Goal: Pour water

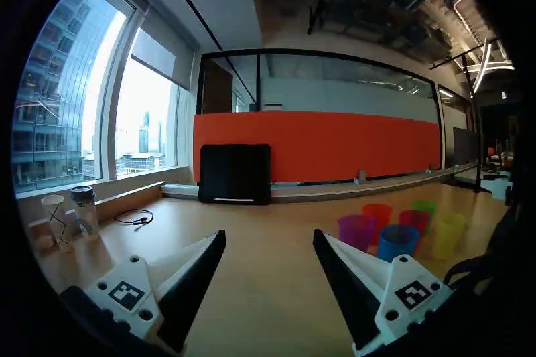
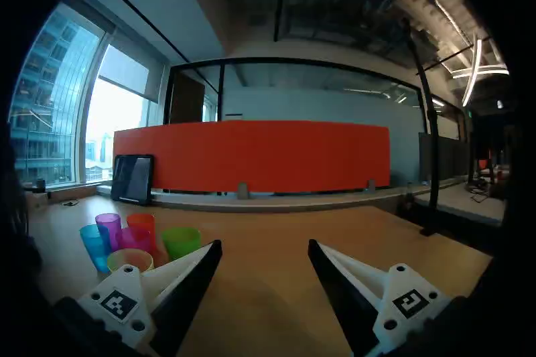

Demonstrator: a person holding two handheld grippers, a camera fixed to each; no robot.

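Several coloured plastic cups stand close together on a wooden table (image 1: 268,270). In the left gripper view the cluster sits right of centre: purple cup (image 1: 356,231), blue cup (image 1: 396,241), red cup (image 1: 378,218), pink cup (image 1: 415,221), green cup (image 1: 424,208), yellow cup (image 1: 448,234). My left gripper (image 1: 269,244) is open above the table, empty, left of the cups. In the right gripper view the same cups sit at the lower left: blue cup (image 2: 94,245), purple cup (image 2: 109,228), red cup (image 2: 141,225), green cup (image 2: 181,242), yellow cup (image 2: 130,260). My right gripper (image 2: 264,251) is open and empty.
A dark tablet (image 1: 235,173) leans against the orange partition (image 1: 315,145) at the table's back. Two lidded drink cups (image 1: 84,213) and a cable (image 1: 136,218) lie at the far left by the windows. Another desk (image 2: 462,206) stands to the right.
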